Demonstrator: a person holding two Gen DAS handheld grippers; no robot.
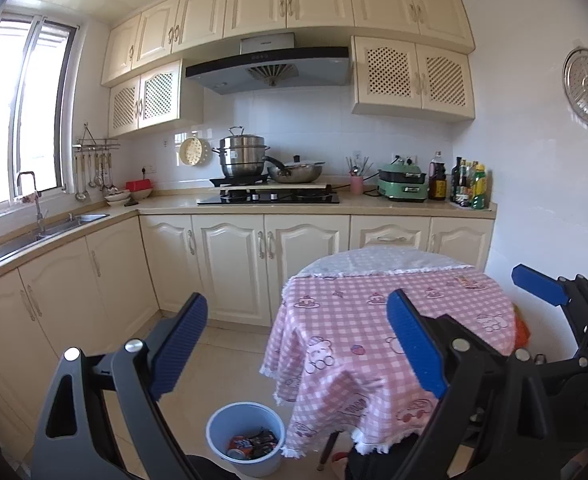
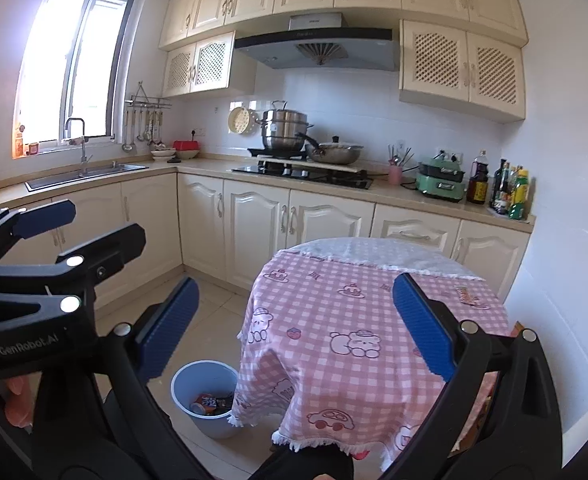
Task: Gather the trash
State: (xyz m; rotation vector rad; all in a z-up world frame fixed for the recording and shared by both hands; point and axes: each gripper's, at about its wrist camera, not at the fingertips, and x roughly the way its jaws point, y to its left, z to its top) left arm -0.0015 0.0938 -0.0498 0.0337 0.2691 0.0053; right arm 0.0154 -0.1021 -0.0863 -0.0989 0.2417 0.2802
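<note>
A light-blue bin (image 1: 215, 426) (image 2: 179, 380) stands on the tiled floor at the left foot of a round table with a pink checked cloth (image 1: 354, 312) (image 2: 326, 300). In the bin lie an orange can and dark wrappers (image 1: 250, 442) (image 2: 210, 402). A small orange-red patch (image 2: 468, 296) shows at the table's far right; I cannot tell whether it is a wrapper or a print. My left gripper (image 1: 296, 344) hangs open and empty above the bin and the table's edge. My right gripper (image 2: 296, 328) is open and empty over the table.
Cream cabinets and an L-shaped counter run along the back and left walls, with a sink (image 1: 46, 232), a hob with pots (image 1: 270, 196) and bottles (image 1: 470, 186). An orange object (image 1: 522, 328) sits behind the table on the right. Bare floor lies left of the bin.
</note>
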